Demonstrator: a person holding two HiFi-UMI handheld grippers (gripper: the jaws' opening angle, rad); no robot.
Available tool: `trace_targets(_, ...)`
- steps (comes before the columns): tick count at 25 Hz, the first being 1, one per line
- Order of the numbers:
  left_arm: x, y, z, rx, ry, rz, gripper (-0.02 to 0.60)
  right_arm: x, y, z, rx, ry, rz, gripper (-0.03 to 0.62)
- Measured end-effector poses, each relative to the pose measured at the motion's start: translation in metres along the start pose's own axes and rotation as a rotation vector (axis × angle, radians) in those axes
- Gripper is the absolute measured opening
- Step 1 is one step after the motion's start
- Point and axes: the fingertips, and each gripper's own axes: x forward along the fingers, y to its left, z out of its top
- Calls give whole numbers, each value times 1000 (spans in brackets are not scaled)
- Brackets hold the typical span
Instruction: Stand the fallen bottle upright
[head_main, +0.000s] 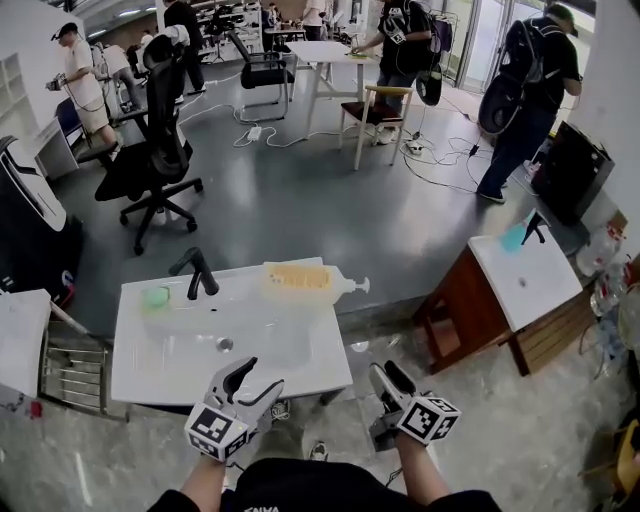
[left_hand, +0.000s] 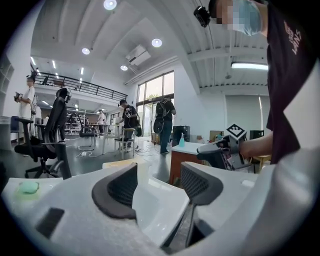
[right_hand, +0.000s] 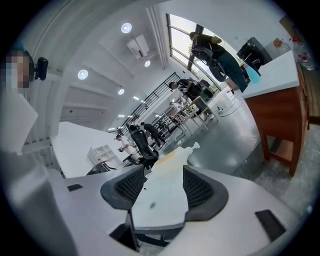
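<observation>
The clear plastic pump bottle of orange liquid (head_main: 300, 282) lies on its side at the far edge of the white rectangular basin top (head_main: 180, 352), nozzle pointing right, just right of the black tap (head_main: 197, 272). The left gripper (head_main: 252, 375) and right gripper (head_main: 388, 378) hover at the near edge, well apart from the bottle, each with jaws spread and nothing between them
</observation>
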Motion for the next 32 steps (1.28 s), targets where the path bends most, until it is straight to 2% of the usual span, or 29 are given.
trace_targets(7, 42, 40, 14, -2, 2, -38, 265, 42, -14, 15, 26, -12, -38, 229)
trace_targets(16, 83, 97, 4, 128, 85, -71, 265, 112, -44, 21, 157, -38, -73, 222)
trace_targets(23, 112, 128, -13, 220, 158, -97, 265, 159, -88, 17, 409, -70, -155, 212)
trace_targets(27, 124, 144, -24, 246, 198, -102, 265, 191, -115, 21, 529, -107, -144, 204)
trace_targets(32, 134, 156, -37, 262, 250, -109, 265, 222, -140, 31, 629, -156, -150, 204)
